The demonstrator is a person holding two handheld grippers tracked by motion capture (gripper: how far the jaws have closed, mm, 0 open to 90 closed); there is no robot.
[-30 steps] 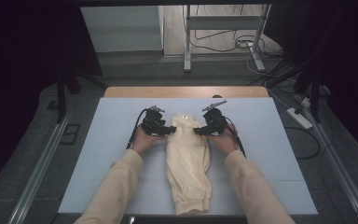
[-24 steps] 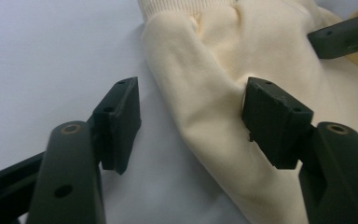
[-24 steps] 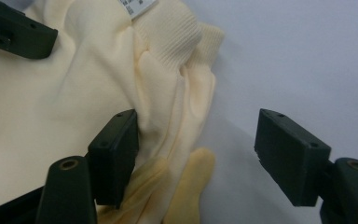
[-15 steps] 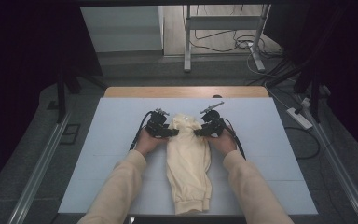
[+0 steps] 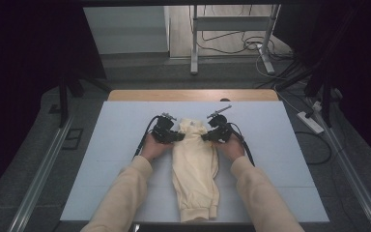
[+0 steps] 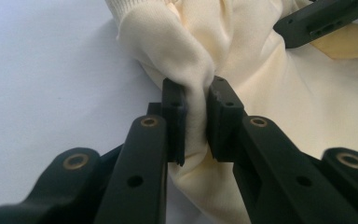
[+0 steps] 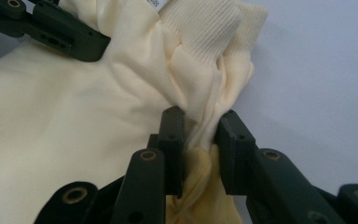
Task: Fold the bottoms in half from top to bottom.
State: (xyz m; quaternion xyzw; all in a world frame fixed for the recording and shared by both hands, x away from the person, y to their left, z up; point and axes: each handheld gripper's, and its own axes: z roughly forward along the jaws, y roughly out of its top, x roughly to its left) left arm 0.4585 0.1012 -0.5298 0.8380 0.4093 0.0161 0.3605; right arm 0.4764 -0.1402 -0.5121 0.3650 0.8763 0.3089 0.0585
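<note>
Only text: a small white label sewn inside the collar of the cream garment, at top edge of right gripper view. Tiny dark print on it, cut off by the frame, maybe digits, too small to read. No other brands, nos. or signs legible.

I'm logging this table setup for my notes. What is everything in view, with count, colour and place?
garment: one, cream, folded lengthwise down the middle of the table, ribbed hem nearest the person.
table: one, pale blue-white top with a wooden far edge.
power strip: one, white, on the floor right of the table.
cables: several, dark, on the floor beyond the table.
metal stand: one, grey, behind the table.
left tongs: one, black, shut on the garment's far left corner, having just been closing.
right tongs: one, black, shut on its far right corner, having just been closing.
sleeves: two, cream, bottom edge.
</note>
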